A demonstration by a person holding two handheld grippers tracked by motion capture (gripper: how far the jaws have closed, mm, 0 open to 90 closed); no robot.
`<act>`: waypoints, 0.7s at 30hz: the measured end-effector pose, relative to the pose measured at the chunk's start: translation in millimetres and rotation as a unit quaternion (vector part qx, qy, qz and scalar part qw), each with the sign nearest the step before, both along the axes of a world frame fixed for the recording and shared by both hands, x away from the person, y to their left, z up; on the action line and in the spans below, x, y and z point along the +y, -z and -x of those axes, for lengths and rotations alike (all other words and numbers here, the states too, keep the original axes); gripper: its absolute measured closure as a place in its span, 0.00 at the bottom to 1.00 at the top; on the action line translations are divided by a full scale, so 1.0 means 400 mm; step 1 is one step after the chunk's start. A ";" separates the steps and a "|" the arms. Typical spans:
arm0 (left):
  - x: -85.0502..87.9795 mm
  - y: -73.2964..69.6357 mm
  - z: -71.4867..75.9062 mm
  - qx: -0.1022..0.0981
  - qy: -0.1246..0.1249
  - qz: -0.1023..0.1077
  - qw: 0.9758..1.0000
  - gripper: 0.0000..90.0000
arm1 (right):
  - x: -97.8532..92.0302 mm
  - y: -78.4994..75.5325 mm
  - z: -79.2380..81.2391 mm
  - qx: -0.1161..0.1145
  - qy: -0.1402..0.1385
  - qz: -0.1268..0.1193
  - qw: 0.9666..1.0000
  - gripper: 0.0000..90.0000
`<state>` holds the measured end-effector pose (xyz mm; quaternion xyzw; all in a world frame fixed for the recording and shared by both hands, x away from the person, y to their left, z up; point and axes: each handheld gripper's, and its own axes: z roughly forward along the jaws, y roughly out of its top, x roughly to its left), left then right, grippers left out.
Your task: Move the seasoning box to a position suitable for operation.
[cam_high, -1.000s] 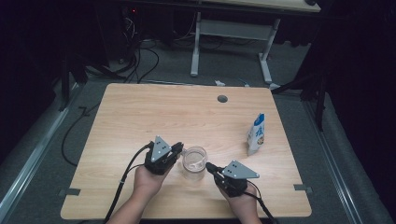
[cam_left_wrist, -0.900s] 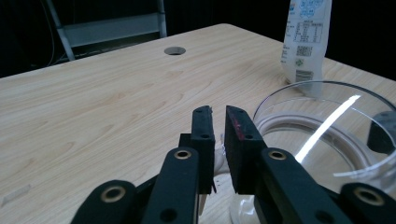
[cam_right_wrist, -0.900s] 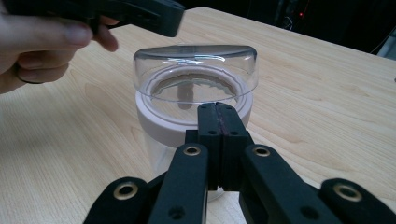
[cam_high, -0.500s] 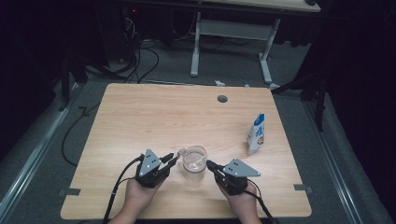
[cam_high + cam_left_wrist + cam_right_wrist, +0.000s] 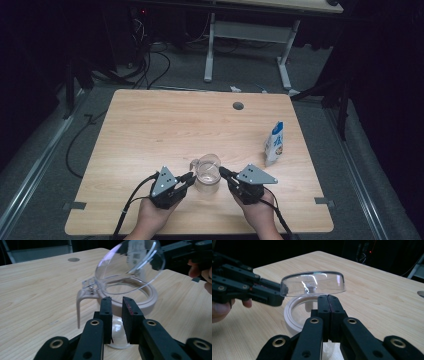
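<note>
Step in hand looks like working the hinged lid [image 5: 130, 263] of the jug [image 5: 207, 175], which stands near the table [image 5: 150, 125] front edge, between both tools. To do it well: keep the right gripper [image 5: 327, 300] steady as the brace, and bring the left gripper [image 5: 117, 305] in slow and level w/ the rim so the clear lid doesn't snap down or the jug tip. Right jaws are pressed fully together, nothing visibly between the pads; tips sit just under the lid's edge, at the jug's rim on its right side, probably propping the lid, though contact is hard to confirm. Left jaws stand a narrow gap apart, empty, having just eased slightly closer; jug is right ahead of them, handle [image 5: 80, 302] off to their left. Lid is tilted up, hinged by the handle. Far right of the jug, well apart, stands a pouch [image 5: 274, 143].
</note>
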<state>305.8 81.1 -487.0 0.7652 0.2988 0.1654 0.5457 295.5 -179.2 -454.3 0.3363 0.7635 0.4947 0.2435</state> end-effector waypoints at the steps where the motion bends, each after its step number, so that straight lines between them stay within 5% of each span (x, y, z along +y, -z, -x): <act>1: -0.002 -0.002 0.002 -0.001 0.002 0.001 1.000 0.88 | 0.000 0.000 0.000 0.000 0.000 0.000 1.000 1.00; 21: -0.031 -0.008 0.012 -0.008 0.009 0.019 1.000 0.95 | 0.022 -0.026 -0.002 -0.014 -0.005 0.000 1.000 1.00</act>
